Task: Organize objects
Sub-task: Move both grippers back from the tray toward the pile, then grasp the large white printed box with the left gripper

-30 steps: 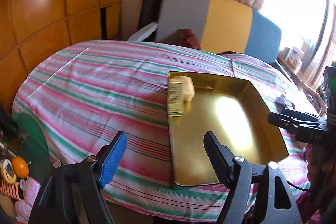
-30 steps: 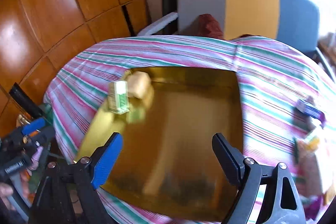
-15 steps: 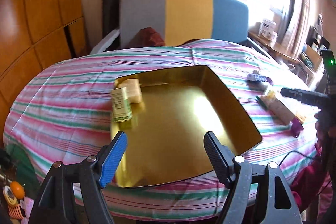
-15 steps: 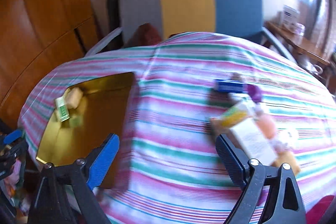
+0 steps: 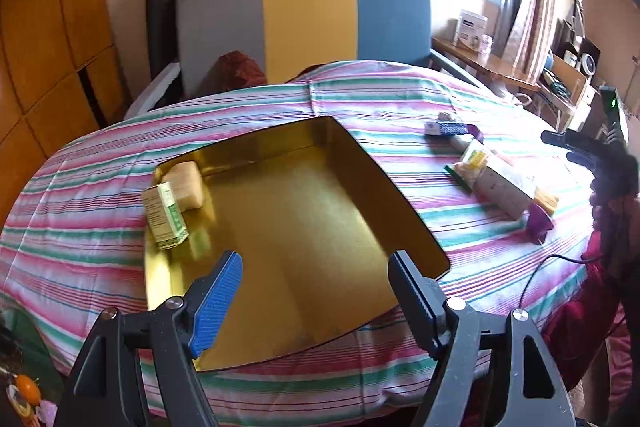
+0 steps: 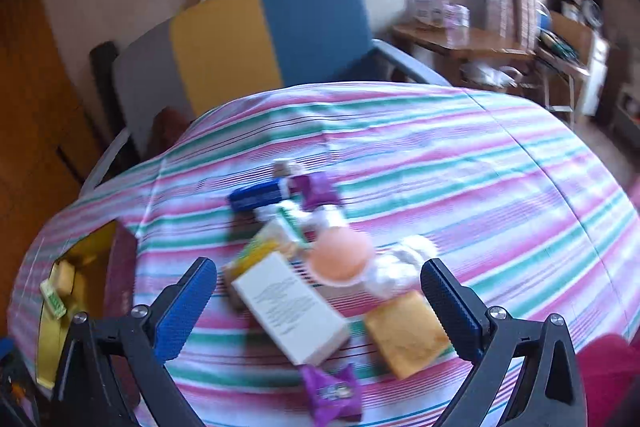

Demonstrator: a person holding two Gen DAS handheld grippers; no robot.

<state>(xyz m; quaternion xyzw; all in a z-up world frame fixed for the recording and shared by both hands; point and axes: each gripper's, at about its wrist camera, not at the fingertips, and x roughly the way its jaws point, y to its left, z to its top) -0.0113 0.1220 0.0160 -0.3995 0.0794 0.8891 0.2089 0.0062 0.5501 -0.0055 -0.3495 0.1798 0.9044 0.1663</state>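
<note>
Leftmost in the left wrist view, a green-and-white box (image 5: pixel 164 217) and a tan soap bar (image 5: pixel 187 183) sit in the upper left corner of a gold tray (image 5: pixel 304 227) on the striped worktop (image 5: pixel 80 219). Below it, the left gripper (image 5: pixel 314 291) is spread wide, empty. Right of the tray lies a loose pile: a white carton (image 6: pixel 290 307), peach disc (image 6: pixel 340 255), yellow bar (image 6: pixel 406 335), purple packet (image 6: pixel 332 393). The right gripper (image 6: pixel 318 301) hangs over them, wide apart, holding nothing.
</note>
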